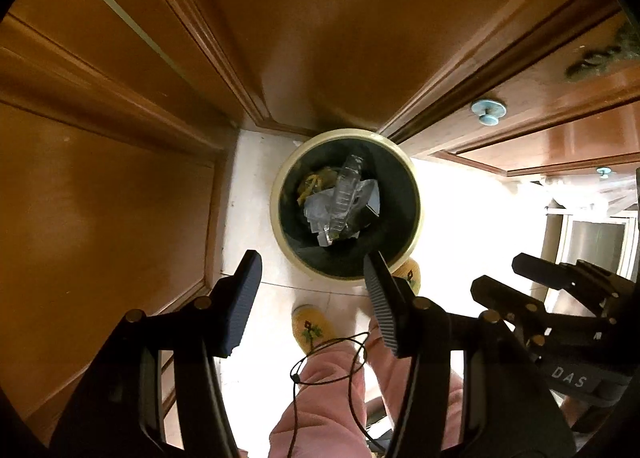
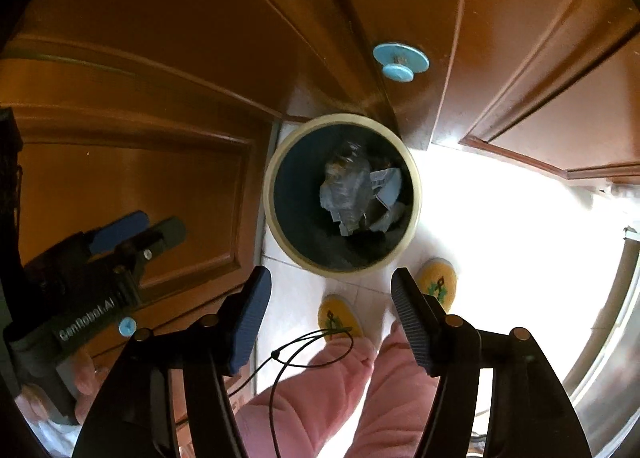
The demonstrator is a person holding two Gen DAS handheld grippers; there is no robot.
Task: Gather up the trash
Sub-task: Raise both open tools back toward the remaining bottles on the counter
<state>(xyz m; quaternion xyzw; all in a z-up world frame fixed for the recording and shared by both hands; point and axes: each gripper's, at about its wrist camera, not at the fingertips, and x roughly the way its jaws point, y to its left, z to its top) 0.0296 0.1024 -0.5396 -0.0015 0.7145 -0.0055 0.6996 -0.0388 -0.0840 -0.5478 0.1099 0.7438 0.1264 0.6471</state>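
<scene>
The bin (image 1: 346,204) is standing on the floor (image 1: 256,178) in a corner between wooden doors (image 1: 100,186), with what looks like a crushed bottle (image 1: 344,194) lying in it. Two slippers (image 2: 338,318) are resting just before the bin, and both claws are hanging above, left claw (image 1: 312,290) beside right claw (image 2: 330,312).

Pale, glossy tiled floor (image 1: 276,162) with thin grout lines, strongly overexposed on the right side, bordered by brown wooden cabinet fronts (image 1: 100,218). Round cream-rimmed waste bin with dark inside (image 1: 416,194) stands directly on the tiles, tucked close to the corner where the wooden panels meet. Two yellow slippers with green embroidered motifs (image 2: 338,318) also rest on the floor just beside the bin's near edge, one close to the other.
</scene>
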